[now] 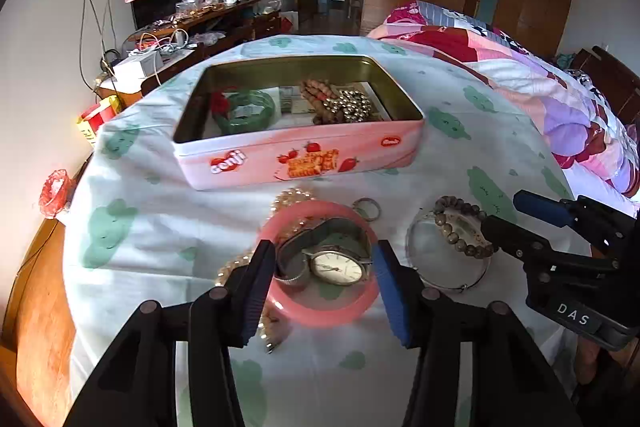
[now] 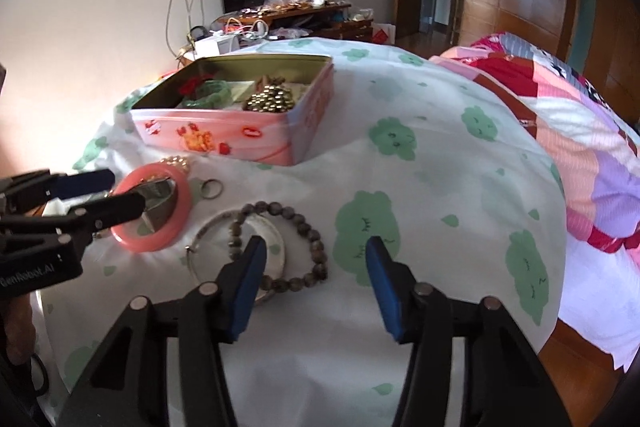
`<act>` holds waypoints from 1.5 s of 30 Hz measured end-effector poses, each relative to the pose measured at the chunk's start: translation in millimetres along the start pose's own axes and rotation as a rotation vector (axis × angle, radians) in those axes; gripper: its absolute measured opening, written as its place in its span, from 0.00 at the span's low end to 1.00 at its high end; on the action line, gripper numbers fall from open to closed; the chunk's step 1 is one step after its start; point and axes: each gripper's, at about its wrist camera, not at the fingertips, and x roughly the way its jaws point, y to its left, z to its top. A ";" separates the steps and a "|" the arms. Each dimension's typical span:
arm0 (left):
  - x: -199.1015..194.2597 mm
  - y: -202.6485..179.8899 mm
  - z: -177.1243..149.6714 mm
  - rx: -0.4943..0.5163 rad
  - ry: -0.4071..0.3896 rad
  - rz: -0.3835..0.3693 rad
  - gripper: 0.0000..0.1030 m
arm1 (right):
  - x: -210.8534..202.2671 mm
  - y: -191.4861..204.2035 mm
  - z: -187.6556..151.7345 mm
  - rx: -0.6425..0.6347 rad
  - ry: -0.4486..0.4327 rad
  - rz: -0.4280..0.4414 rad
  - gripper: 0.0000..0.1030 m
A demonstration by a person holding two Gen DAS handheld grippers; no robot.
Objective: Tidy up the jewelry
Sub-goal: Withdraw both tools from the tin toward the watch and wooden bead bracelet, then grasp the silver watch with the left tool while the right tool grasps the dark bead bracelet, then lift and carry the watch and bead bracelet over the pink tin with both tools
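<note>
A pink tin box [image 1: 304, 157] [image 2: 240, 135] stands open at the back of the table, holding a green bangle [image 1: 246, 109], brown beads and gold beads [image 1: 350, 105]. My left gripper [image 1: 324, 279] is open, its fingers on either side of a silver watch [image 1: 334, 265] lying inside a pink bangle [image 1: 320, 311] [image 2: 154, 239]. My right gripper [image 2: 316, 267] is open and empty above a grey bead bracelet [image 2: 304, 227] [image 1: 460, 227] and a silver bangle [image 2: 208, 227] [image 1: 452, 283]. A small ring [image 1: 368, 209] [image 2: 211, 189] and pearl strands [image 1: 290, 197] lie nearby.
The table has a white cloth with green prints [image 2: 420, 187]. A bed with a patchwork quilt [image 2: 580, 147] is at the right. A cluttered wooden desk [image 1: 200, 23] stands behind by the wall. The table's wooden edge [image 1: 36, 307] shows at the left.
</note>
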 end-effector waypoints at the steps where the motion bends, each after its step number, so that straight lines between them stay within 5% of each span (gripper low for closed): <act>1: 2.9 -1.3 -0.2 0.003 0.008 -0.003 0.43 | 0.1 -2.2 -0.2 0.005 0.002 0.001 0.53; 7: 9.5 5.5 -2.8 -0.026 0.030 -0.053 0.38 | 9.4 0.1 -5.3 0.003 0.036 0.049 0.53; 10: 5.8 6.8 -2.5 -0.034 0.026 -0.072 0.38 | 9.6 1.7 -5.3 0.003 0.037 0.087 0.32; 15: -10.3 11.0 2.8 -0.042 -0.012 -0.096 0.38 | 4.2 3.8 -4.7 -0.002 0.021 0.116 0.12; 45: -49.9 38.0 27.3 -0.084 -0.123 -0.022 0.38 | -35.7 9.5 22.8 -0.041 -0.113 0.113 0.11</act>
